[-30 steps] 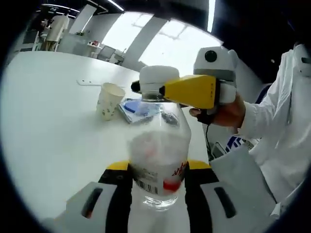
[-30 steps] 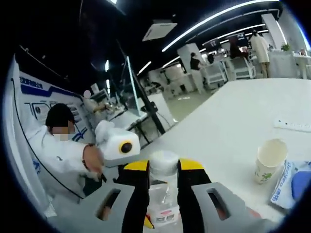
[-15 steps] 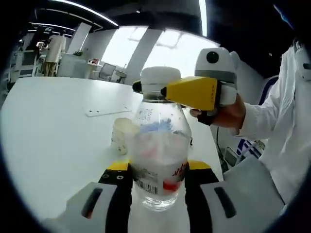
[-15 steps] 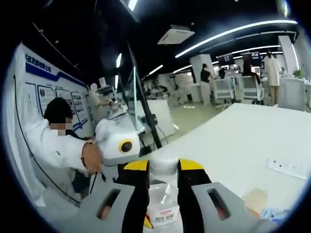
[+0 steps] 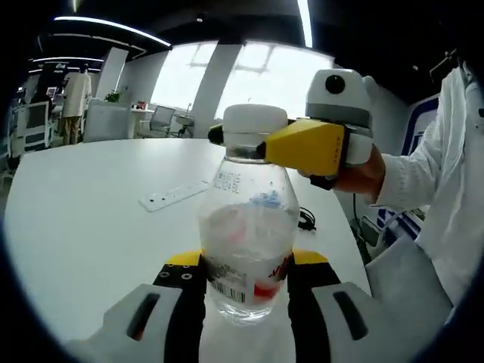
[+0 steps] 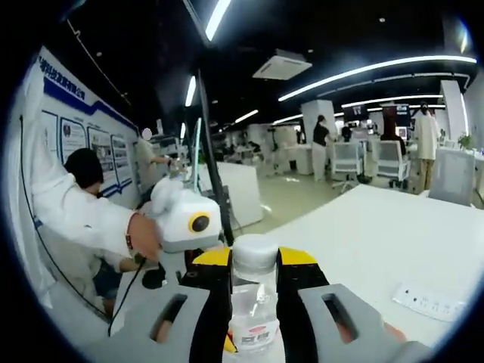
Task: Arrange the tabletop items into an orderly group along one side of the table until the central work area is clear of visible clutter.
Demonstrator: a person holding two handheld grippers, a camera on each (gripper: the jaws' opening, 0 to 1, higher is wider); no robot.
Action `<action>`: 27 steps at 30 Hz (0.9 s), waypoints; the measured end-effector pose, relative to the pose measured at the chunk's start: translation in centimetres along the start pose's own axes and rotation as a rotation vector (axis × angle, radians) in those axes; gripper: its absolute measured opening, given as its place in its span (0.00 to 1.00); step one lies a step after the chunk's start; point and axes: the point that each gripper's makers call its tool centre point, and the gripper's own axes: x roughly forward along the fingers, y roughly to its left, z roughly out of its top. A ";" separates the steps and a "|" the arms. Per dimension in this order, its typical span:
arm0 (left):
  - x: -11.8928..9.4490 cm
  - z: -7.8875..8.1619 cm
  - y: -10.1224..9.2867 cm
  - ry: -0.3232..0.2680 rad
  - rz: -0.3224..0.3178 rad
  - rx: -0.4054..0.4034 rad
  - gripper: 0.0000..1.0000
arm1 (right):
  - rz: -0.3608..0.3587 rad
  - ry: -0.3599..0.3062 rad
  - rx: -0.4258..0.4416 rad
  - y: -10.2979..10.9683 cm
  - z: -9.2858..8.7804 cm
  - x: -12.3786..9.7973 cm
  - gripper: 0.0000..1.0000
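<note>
bottle [image 5: 246, 249] upright above white table [image 5: 83, 227], its lower body clamped between the jaws of the left gripper [image 5: 246, 276]; base cut off behind the jaws. right gripper [image 5: 261, 144] pinches the white cap [image 5: 253, 125] from the right, jaws closed on it, tips hidden behind the cap. power strip [image 5: 174, 195] lies far left on the table. label text too blurred to read.
</note>
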 end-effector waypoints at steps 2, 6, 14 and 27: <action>0.3 0.4 0.6 0.004 -0.005 0.016 0.41 | -0.007 -0.012 -0.015 -0.7 0.3 0.0 0.19; 1.1 0.9 2.1 0.018 0.000 0.043 0.41 | -0.023 -0.029 -0.046 -2.2 0.3 0.2 0.19; 2.8 -0.6 3.7 0.065 -0.020 0.064 0.42 | -0.032 0.011 -0.136 -3.0 -1.6 0.6 0.19; 4.9 -2.3 5.1 0.091 -0.029 0.073 0.42 | -0.076 0.027 -0.189 -4.9 -4.3 0.1 0.19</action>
